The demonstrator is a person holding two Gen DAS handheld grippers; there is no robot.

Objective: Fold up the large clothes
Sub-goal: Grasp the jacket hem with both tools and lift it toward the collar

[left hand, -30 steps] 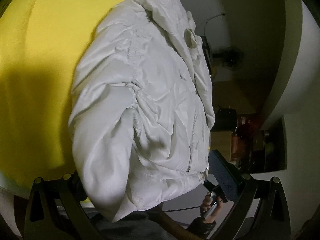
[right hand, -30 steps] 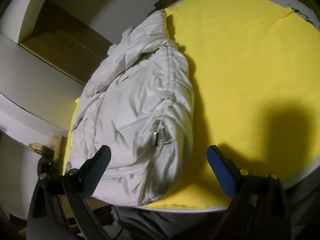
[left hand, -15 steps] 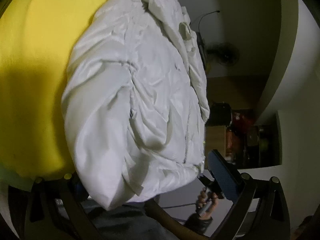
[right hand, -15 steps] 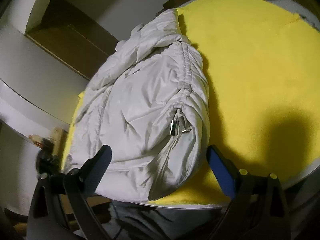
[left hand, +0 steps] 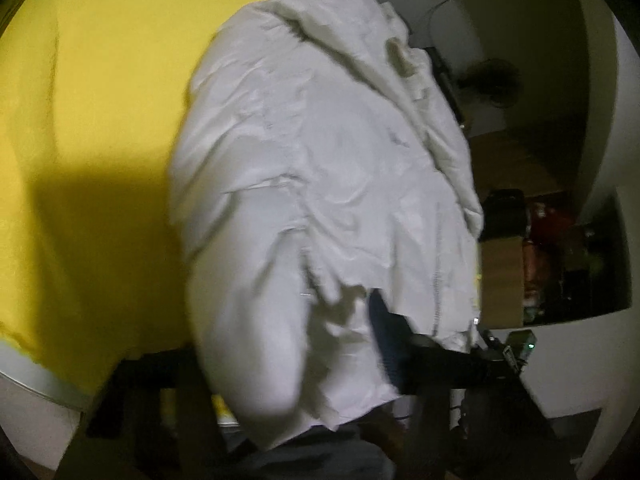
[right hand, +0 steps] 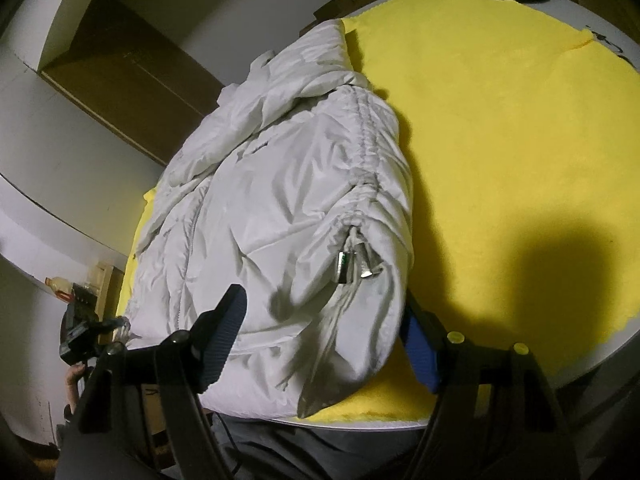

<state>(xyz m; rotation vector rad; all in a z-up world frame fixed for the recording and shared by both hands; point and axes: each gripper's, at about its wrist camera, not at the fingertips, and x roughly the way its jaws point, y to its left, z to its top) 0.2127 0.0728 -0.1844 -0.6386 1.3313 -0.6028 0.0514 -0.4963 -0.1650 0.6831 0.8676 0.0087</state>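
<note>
Right wrist view: jacket [right hand: 280, 208] hem lies between the closing right claw [right hand: 320, 340] jaws.

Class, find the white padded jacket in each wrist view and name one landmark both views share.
Left wrist view: white padded jacket fills the centre, top to bottom edge.
Right wrist view: white padded jacket lies centre-left, its near end at the bottom.
Shared landmark: the yellow cloth beneath it.

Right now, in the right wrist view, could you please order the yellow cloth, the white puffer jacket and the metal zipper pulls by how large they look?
1. yellow cloth
2. white puffer jacket, nearer the camera, so only slightly smaller
3. metal zipper pulls, tiny by comparison
</note>
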